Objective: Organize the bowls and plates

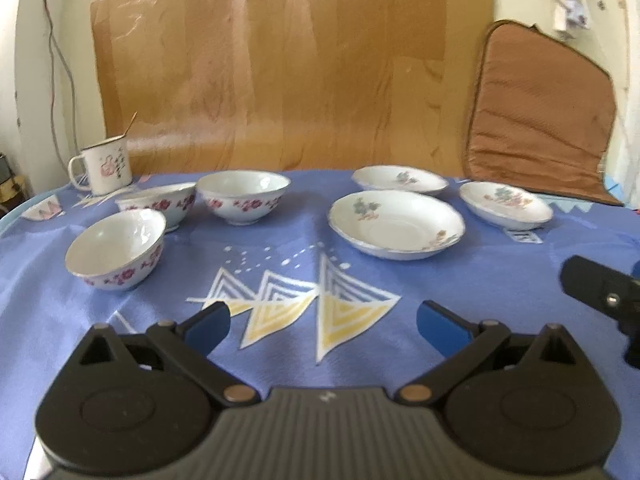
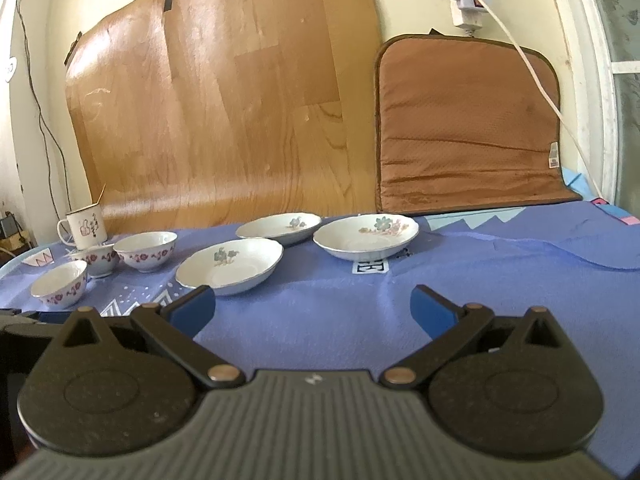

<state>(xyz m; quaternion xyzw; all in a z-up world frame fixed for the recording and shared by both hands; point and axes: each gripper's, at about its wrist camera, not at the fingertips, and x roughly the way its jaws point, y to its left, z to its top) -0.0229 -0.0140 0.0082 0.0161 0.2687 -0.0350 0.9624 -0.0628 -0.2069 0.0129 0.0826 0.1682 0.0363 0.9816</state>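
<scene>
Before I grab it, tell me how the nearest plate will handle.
The nearest plate looks like glazed ceramic, so probably stiff, slippery and breakable. Its shallow sloped rim gives little to pinch. Pushed, it may drag the loose blue cloth.

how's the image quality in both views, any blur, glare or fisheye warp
Left wrist view: soft all over, the bowls and mug slightly smeared; the table edge bows from fisheye warp. Right wrist view: sharper, with daylight sheen on the wood-grain panel and the window side washed pale; walls curve at the edges. Both tongs, left and right, look crisp and open.
</scene>
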